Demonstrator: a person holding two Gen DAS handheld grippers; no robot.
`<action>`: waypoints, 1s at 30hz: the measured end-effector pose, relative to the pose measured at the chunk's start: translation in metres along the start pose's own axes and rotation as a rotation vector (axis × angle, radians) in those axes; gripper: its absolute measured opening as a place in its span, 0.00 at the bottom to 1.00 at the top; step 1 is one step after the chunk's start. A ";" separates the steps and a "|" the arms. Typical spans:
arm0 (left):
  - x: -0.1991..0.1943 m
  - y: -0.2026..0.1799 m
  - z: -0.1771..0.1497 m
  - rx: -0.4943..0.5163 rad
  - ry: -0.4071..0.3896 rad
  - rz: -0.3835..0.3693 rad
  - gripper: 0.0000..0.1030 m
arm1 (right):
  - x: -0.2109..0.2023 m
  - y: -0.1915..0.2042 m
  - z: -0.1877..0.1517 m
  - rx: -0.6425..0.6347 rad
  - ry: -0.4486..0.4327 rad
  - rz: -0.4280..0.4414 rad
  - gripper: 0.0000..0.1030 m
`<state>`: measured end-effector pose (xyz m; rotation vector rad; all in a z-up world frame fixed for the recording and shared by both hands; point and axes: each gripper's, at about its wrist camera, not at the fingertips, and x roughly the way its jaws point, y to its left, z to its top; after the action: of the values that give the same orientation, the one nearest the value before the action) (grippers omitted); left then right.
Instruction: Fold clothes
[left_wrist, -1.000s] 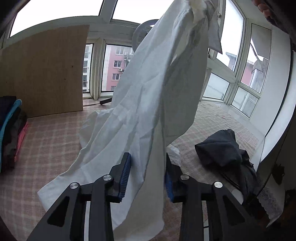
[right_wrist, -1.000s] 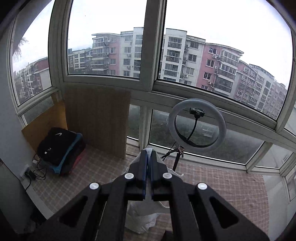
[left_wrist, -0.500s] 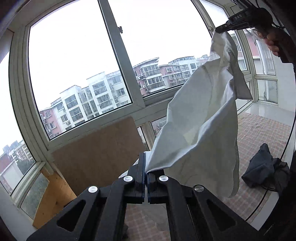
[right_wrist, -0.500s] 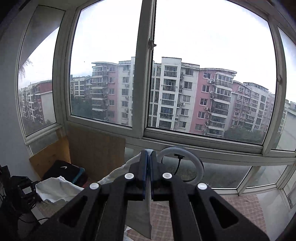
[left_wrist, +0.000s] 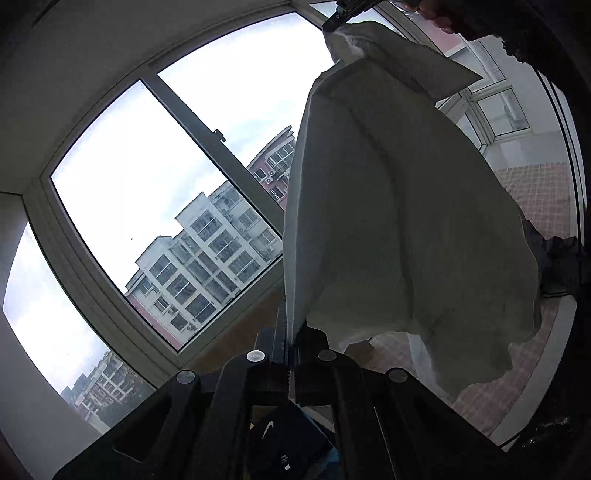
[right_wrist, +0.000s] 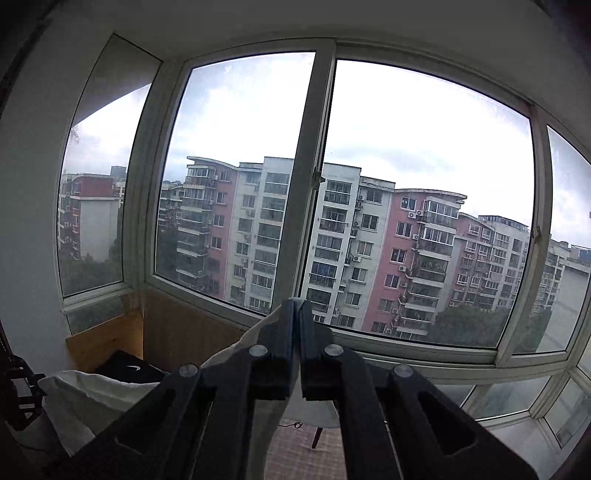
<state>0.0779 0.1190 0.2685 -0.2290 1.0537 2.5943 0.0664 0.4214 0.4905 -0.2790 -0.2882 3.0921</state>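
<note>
A white garment hangs in the air, spread between my two grippers. My left gripper is shut on its lower edge. At the top of the left wrist view, my right gripper pinches the garment's upper corner, with the person's hand behind it. In the right wrist view the right gripper is shut on a fold of the white garment, which trails down to the left.
Large windows face apartment blocks. A wooden board leans under the sill. Folded dark clothes with a white logo lie below; the same dark clothes show at lower left. A dark crumpled garment lies on the checked mat.
The left gripper closed on the white garment's edge, and both grippers rose. The garment came up off the mat and now hangs between them. The left view has rolled.
</note>
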 end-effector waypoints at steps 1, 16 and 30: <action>0.004 0.000 -0.003 0.013 0.019 -0.011 0.01 | 0.011 0.003 -0.005 -0.012 0.020 -0.003 0.03; 0.350 -0.079 -0.133 0.038 0.505 -0.385 0.01 | 0.376 0.043 -0.225 -0.165 0.518 -0.078 0.03; 0.521 -0.192 -0.233 -0.057 0.774 -0.597 0.06 | 0.537 0.086 -0.406 -0.128 0.909 -0.028 0.25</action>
<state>-0.3332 0.2110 -0.1622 -1.4031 0.9173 1.9880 -0.3894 0.4319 -0.0122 -1.5589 -0.4252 2.5551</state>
